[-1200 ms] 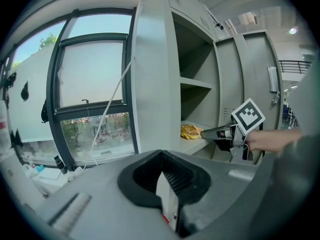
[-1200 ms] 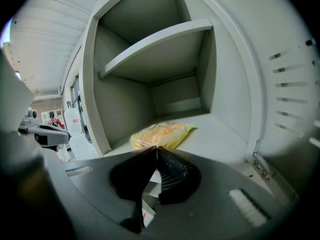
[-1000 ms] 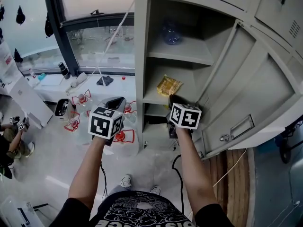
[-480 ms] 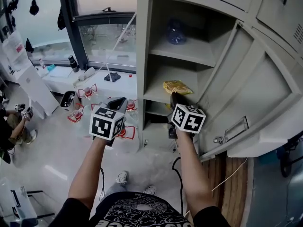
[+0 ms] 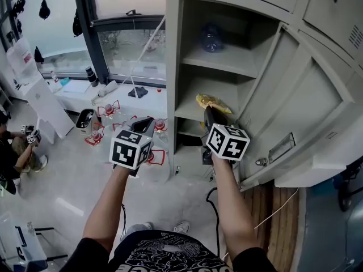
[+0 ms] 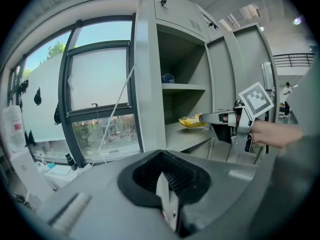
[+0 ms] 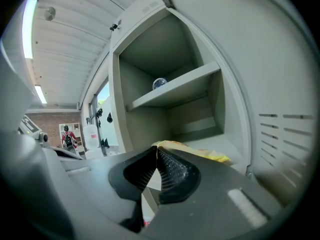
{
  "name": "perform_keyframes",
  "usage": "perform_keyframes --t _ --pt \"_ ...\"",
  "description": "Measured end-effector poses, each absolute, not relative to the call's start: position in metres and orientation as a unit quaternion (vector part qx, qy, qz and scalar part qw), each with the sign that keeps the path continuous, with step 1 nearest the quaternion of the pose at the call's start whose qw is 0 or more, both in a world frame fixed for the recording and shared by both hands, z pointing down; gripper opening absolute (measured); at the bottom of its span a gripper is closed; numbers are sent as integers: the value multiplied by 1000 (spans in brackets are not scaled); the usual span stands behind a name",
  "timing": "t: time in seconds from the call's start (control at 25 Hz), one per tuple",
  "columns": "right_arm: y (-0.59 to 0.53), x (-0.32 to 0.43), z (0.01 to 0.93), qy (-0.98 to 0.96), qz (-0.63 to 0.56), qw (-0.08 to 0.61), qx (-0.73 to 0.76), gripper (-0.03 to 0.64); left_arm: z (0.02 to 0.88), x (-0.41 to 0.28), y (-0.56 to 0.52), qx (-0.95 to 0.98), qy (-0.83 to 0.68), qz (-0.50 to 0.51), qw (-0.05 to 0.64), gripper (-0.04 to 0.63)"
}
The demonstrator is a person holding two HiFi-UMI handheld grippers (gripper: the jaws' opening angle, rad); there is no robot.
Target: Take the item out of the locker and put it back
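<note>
One thin, crinkled, shiny yellow bag [image 5: 214, 101]: my right gripper [image 5: 207, 112] pinches its edge at the locker shelf [image 5: 190, 111]; my left gripper [image 5: 145, 122] is closed, empty.

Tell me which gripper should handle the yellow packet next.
Right. The right gripper is shut on the yellow packet at the middle shelf; the left gripper hangs empty outside the locker.

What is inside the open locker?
A bottle on the top shelf; a yellow packet in the right gripper at the middle shelf. The bottom is mostly hidden behind that gripper.
</note>
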State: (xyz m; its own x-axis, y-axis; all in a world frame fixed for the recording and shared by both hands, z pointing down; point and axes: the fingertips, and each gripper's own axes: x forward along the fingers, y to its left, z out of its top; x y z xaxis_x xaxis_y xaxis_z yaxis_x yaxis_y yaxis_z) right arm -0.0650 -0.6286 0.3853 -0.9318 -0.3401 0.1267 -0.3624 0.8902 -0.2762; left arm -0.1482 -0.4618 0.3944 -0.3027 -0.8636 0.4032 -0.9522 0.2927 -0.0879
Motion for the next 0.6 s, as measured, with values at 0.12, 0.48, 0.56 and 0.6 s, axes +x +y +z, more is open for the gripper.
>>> perform_keyframes --t 0.12,0.48,0.56,0.6 --pt "-618 -63 374 -972 141 26 189 28 391 -150 -455 583 -786 156 135 2" --pt "-573 -47 348 -967 118 4 226 29 382 -153 -426 619 -763 143 120 2" --pt "-562 -41 344 -966 109 2 236 28 382 -153 -420 628 -757 138 118 2" --pt "-556 -39 342 -965 105 1 241 28 382 -153 -416 632 -754 135 117 2"
